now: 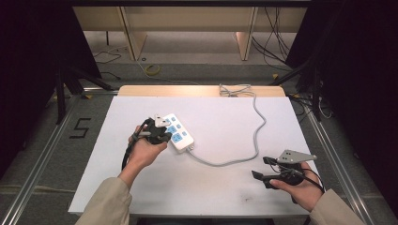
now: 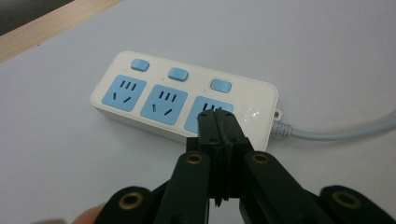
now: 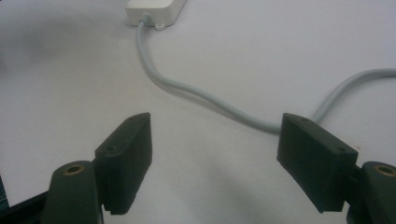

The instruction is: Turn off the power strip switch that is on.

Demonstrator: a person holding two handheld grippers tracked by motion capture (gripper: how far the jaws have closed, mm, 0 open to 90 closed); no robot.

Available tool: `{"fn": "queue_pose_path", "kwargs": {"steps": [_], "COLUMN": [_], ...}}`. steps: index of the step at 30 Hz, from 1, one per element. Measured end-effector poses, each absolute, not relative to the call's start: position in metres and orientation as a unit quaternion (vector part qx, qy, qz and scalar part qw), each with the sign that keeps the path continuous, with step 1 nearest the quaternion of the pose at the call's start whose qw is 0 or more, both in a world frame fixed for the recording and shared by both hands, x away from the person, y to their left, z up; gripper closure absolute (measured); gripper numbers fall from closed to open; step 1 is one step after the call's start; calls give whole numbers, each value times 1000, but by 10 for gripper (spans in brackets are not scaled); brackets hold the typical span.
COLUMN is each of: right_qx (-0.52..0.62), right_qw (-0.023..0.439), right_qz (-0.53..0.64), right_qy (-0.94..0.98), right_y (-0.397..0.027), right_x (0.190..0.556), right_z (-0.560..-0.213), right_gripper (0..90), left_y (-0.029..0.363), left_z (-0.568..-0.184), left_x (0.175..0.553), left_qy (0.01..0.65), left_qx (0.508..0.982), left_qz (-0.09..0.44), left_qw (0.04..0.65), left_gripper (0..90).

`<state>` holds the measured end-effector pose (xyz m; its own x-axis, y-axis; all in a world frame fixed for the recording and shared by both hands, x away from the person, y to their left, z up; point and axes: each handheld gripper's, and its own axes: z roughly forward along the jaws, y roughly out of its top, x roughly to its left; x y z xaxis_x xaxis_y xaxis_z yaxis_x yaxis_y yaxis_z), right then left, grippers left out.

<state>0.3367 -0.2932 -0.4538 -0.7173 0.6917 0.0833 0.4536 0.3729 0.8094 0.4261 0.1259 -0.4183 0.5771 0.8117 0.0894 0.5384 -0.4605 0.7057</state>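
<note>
White tabletop (image 1: 225,187) carries the scene in the high view, where we see a white power strip (image 1: 180,136) with blue sockets lying left of centre, its grey cable (image 1: 256,136) looping right and then back to the far edge of the table. At the strip's near-left end we find the left gripper (image 1: 162,133), held in the person's left hand (image 1: 143,152); the right gripper (image 1: 263,171), in the right hand (image 1: 300,187), sits near the front right corner, well apart from the strip, with its grey three-cornered plate (image 1: 295,156) on top. In the left gripper view we look along the left gripper (image 2: 218,123), whose two black jaws are pressed together with nothing between them, their tips over the blue socket (image 2: 208,114) nearest the cable end of the power strip (image 2: 187,100); whether they touch it we cannot tell. Three blue switches (image 2: 178,73) run along the strip's far side, one behind each socket. In the right gripper view we see the right gripper (image 3: 215,140) with its jaws spread wide and empty above the tabletop (image 3: 70,84), the grey cable (image 3: 205,98) curving across beyond them to the cable end of the strip (image 3: 156,9) at the top edge.
</note>
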Motion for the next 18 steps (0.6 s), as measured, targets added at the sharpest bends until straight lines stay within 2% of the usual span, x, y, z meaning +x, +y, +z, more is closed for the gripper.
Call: {"fn": "queue_pose_path", "kwargs": {"steps": [18], "right_qx": [350], "right_qw": [137], "right_qz": [438], "right_qy": [817], "right_y": [-293], "right_x": [337], "right_z": [-454], "right_gripper": [269], "left_y": [118], "left_z": [-416], "left_x": [435], "left_qy": [404], "left_qx": [830], "left_qz": [210], "left_qw": [321], "left_gripper": [900]}}
